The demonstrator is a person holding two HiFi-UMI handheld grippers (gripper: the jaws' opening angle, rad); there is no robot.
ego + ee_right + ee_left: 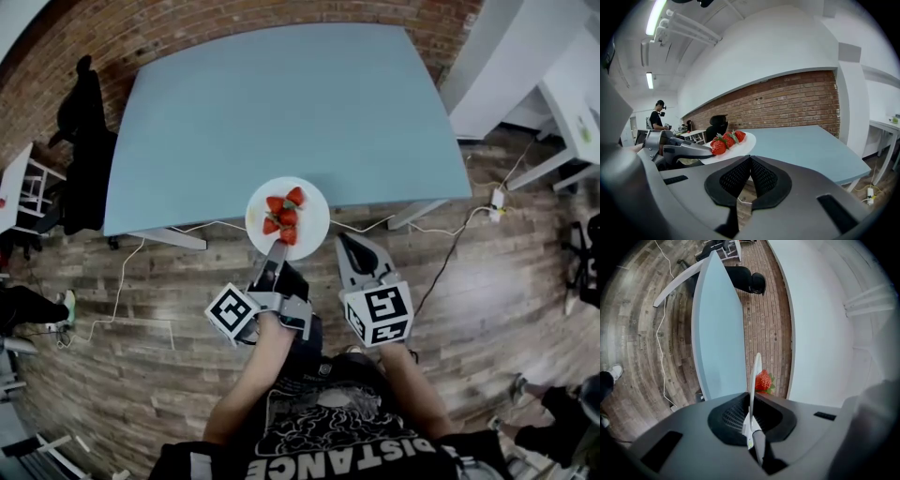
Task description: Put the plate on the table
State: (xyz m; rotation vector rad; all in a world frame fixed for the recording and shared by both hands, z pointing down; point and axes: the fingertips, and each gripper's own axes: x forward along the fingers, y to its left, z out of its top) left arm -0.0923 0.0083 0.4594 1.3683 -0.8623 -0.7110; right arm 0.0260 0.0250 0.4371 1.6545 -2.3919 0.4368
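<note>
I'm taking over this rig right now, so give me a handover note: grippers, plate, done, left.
Left gripper: shut on the near rim of the plate.
Right gripper: shut, empty, beside it.
Plate: carries strawberries, held in the air at the near edge of the table, not set down.
Done: plate in grip.
Left: lower it onto the table, release.

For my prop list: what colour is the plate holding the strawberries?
White. The plate shows best in the head view.

Strawberries (284,215) lie on the plate (315,231), which seems to overhang the table's (281,103) near edge.
</note>
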